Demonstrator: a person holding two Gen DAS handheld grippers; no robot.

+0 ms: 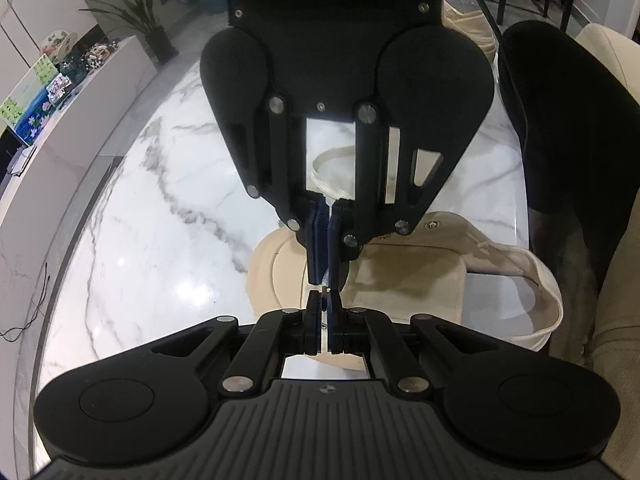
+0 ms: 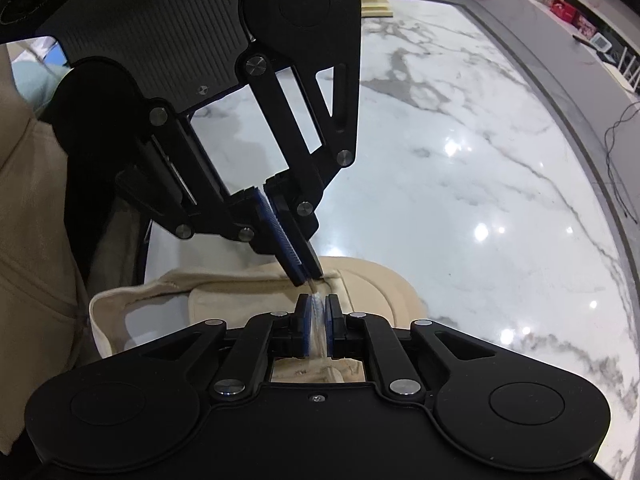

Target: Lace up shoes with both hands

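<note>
A beige canvas shoe (image 1: 404, 276) lies on the white marble table (image 1: 160, 208), its tongue and heel collar facing me. My left gripper (image 1: 324, 294) reaches in from the bottom of the left wrist view and is shut on the cream lace. My right gripper (image 1: 327, 280) comes down from above, tip to tip with it, and is also shut on the lace (image 1: 326, 178), which loops behind its frame. In the right wrist view my right gripper (image 2: 318, 300) pinches the clear lace tip (image 2: 318, 307) over the shoe (image 2: 372, 284). The left gripper (image 2: 309, 278) slants in from the upper left.
A black chair back (image 1: 568, 152) stands close on the right of the shoe. A white sideboard (image 1: 60, 148) with boxes and a potted plant (image 1: 140, 20) runs along the far left. A person's beige clothing (image 2: 32, 220) fills the left edge. A loose cable (image 2: 616, 152) hangs beyond the table's rim.
</note>
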